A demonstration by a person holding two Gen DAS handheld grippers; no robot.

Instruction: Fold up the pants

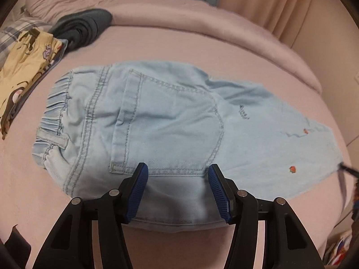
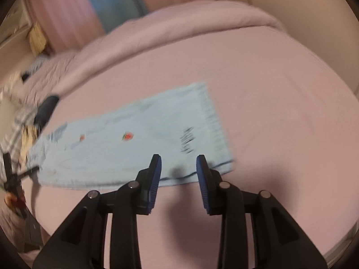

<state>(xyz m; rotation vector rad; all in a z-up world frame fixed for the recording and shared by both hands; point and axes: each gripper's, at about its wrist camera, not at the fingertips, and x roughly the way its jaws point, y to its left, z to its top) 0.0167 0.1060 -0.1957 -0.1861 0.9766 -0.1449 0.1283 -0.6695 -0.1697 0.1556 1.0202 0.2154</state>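
Light blue denim pants [image 1: 170, 121] lie flat on the pink bed, folded lengthwise, elastic waistband at the left, back pocket up, legs running right. My left gripper [image 1: 177, 170] is open and empty, hovering over the near edge below the pocket. In the right wrist view, which is blurred, the leg end of the pants [image 2: 143, 139] shows small strawberry patches and a frayed hem at the right. My right gripper [image 2: 178, 160] is open and empty, just above the near edge of the leg by the hem.
A yellow printed garment [image 1: 22, 71] and a dark folded garment [image 1: 83, 29] lie at the bed's far left, with a plaid pillow behind. A rolled pink duvet [image 1: 202, 22] runs along the back. Curtains hang behind. The bed edge [image 2: 332, 242] drops off at right.
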